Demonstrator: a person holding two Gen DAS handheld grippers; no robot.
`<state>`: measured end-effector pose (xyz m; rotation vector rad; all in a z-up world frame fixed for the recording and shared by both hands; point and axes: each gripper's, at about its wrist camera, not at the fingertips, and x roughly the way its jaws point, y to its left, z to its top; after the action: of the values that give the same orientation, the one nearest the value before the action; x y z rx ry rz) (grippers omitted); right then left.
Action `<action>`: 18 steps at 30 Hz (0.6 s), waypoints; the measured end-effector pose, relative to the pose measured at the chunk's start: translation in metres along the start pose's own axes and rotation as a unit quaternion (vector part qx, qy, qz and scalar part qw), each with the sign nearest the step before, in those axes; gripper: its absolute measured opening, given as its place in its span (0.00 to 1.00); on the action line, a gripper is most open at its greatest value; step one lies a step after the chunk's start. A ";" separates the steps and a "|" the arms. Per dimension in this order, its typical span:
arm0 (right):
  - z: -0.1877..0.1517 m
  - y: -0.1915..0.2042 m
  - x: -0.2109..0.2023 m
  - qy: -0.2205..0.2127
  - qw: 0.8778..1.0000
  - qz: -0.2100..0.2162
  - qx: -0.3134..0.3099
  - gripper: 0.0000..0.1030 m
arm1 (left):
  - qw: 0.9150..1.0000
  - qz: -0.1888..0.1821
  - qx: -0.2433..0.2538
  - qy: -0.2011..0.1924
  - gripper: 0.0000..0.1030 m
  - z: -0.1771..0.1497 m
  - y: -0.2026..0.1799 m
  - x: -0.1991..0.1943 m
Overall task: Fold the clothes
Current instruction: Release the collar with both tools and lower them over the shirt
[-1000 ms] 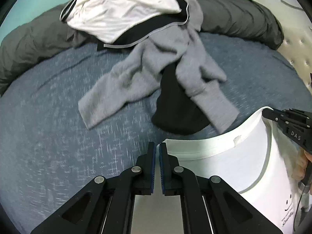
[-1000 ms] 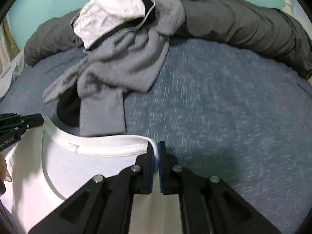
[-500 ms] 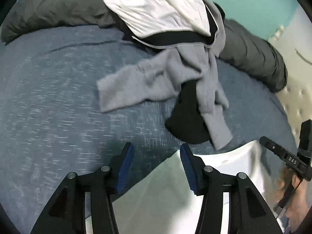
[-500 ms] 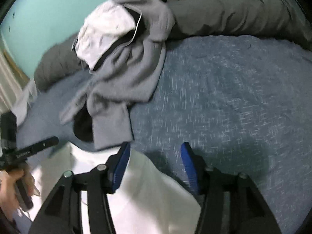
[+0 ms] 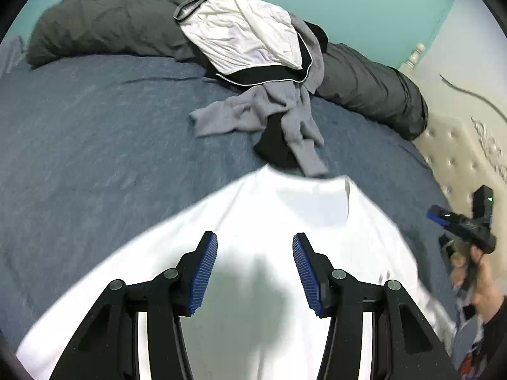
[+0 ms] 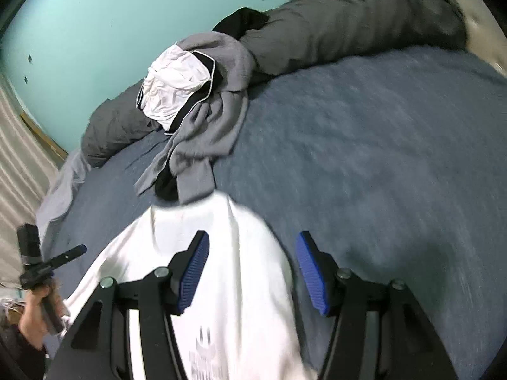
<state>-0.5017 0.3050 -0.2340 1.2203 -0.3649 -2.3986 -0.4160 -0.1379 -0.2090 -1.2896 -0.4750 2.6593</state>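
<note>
White T-shirt (image 5: 285, 221) lies spread at lower centre on bed (image 5: 95, 158), unfolded; left gripper (image 5: 255, 272) and right gripper (image 6: 252, 274) wide, empty. Heap of clothes (image 5: 259, 72) at upper centre untouched.

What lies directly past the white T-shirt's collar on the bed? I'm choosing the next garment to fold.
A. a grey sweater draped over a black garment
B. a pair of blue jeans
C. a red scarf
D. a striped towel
A: just beyond the white T-shirt, a grey sweater drapes across a black garment on the bed.
</note>
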 end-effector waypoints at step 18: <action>-0.224 -0.072 -0.219 0.025 0.984 -0.177 0.022 0.57 | 0.999 0.012 -0.030 -0.021 0.56 -0.205 0.001 -0.131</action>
<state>-0.2225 0.4635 -0.2395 1.4678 -0.1986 -2.6602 -0.1739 -0.1297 -0.2314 -1.2671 -0.5524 2.7168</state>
